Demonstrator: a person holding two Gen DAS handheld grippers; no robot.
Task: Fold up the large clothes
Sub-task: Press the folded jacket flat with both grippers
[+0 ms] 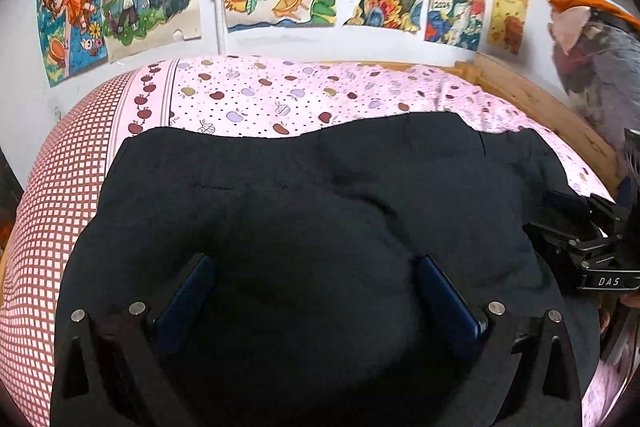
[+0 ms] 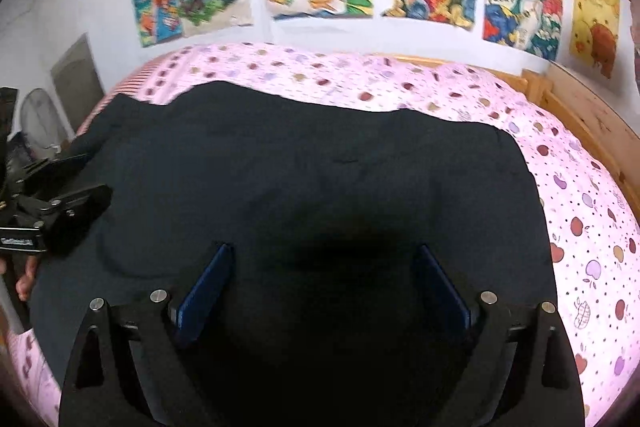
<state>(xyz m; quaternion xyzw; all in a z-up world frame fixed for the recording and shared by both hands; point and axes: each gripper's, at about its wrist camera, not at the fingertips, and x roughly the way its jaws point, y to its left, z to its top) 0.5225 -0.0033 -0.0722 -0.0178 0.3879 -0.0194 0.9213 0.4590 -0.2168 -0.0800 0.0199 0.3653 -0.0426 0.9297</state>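
**Both claws wide over the dark garment**

I am looking across the pink apple-print bed (image 1: 280,95), where the dark garment (image 1: 304,195) is lying spread flat, ready for folding. I am hovering the left gripper (image 1: 316,291) and right gripper (image 2: 324,283) above its near edge, both spread wide, gripping nothing. "DAS" is showing on the right gripper's body.

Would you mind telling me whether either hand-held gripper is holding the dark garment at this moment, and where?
Nothing is held: left hand-held gripper and right hand-held gripper hover open above the dark garment.
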